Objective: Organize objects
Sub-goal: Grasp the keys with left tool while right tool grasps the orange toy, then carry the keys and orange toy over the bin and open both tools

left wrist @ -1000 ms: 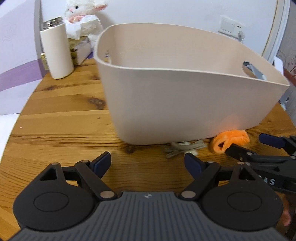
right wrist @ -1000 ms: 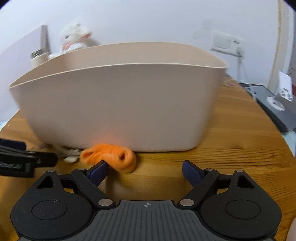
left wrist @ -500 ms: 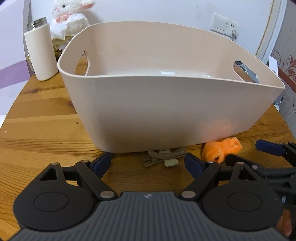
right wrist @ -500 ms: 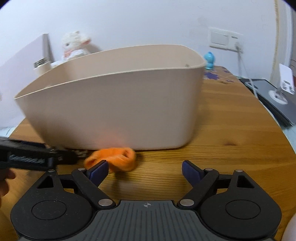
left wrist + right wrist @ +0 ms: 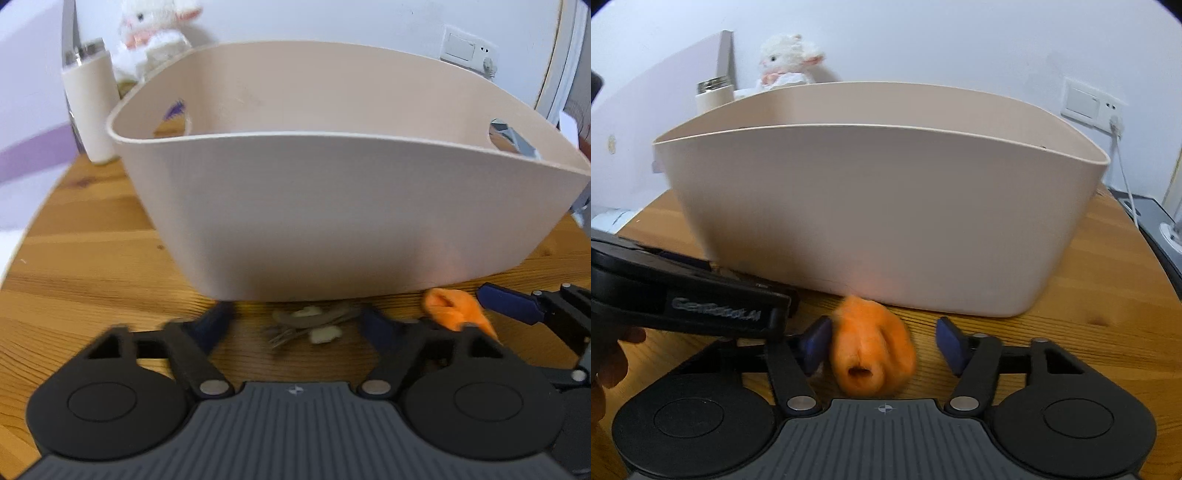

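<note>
A large beige plastic tub [image 5: 332, 206] stands on the round wooden table [image 5: 85, 251]; it also fills the right wrist view [image 5: 879, 221]. A small beige hair clip [image 5: 314, 325] lies on the table at the tub's foot, between the open fingers of my left gripper [image 5: 301, 326]. An orange fuzzy scrunchie [image 5: 871, 354] lies between the open fingers of my right gripper [image 5: 886, 345], close to the left pad and clear of the right one. It shows at the right in the left wrist view [image 5: 454, 308].
A white flask [image 5: 92, 110] and a white plush lamb [image 5: 155, 33] stand behind the tub at the left. A wall socket [image 5: 1089, 107] with a cable is at the right. My left gripper's body [image 5: 683, 295] crosses the right wrist view at the left.
Both grippers moved forward toward the tub's foot. The scrunchie now sits between the right fingers and the hair clip between the left fingers. Both stay open.
</note>
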`<state>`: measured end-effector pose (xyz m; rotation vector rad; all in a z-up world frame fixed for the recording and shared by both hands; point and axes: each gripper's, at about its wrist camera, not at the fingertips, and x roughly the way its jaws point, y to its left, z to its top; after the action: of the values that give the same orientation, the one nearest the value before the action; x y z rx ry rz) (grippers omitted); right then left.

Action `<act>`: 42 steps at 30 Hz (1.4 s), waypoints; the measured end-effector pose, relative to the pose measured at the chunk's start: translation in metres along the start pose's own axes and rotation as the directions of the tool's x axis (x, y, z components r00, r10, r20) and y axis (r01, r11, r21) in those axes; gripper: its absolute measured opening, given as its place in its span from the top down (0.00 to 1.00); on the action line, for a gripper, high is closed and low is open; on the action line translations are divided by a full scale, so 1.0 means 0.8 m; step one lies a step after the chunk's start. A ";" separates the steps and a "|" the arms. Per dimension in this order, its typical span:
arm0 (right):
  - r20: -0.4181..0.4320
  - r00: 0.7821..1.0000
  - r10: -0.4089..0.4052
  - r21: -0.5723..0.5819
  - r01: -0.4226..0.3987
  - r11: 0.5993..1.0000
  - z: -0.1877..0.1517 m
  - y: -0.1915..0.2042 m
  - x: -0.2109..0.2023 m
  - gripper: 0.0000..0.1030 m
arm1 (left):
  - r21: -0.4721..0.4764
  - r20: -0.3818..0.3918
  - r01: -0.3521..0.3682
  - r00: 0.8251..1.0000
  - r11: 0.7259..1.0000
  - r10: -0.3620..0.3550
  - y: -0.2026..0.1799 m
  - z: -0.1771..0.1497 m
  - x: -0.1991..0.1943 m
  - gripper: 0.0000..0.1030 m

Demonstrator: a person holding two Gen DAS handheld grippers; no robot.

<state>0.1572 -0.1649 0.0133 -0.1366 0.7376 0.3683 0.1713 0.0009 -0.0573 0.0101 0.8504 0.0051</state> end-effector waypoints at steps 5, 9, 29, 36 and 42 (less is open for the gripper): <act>0.000 1.000 0.009 0.002 -0.009 1.000 -0.002 -0.004 -0.002 0.87 | 0.023 0.023 0.036 0.999 0.999 -0.036 0.000 -0.005 -0.006 0.65; -0.003 1.000 0.017 -0.006 -0.017 1.000 -0.006 -0.004 -0.004 0.90 | 0.032 0.034 0.053 0.998 0.998 -0.055 0.003 -0.008 -0.007 0.66; 0.163 0.984 -0.065 -0.052 0.074 0.996 0.011 0.010 -0.104 0.90 | -0.010 0.108 0.097 0.990 0.995 -0.096 0.031 -0.028 -0.070 0.73; 0.254 0.965 -0.069 -0.058 0.086 0.995 0.030 0.018 -0.142 0.90 | 0.009 0.213 0.100 0.972 0.995 -0.100 0.038 -0.013 -0.129 0.73; 0.302 0.950 -0.079 -0.064 0.103 0.993 0.046 0.022 -0.157 0.90 | 0.012 0.304 0.100 0.948 0.995 -0.098 0.043 0.009 -0.170 0.73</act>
<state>0.0885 -0.1745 0.1252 -0.1846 0.4154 0.3215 0.0869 0.0338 0.0503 -0.0344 0.5410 -0.0877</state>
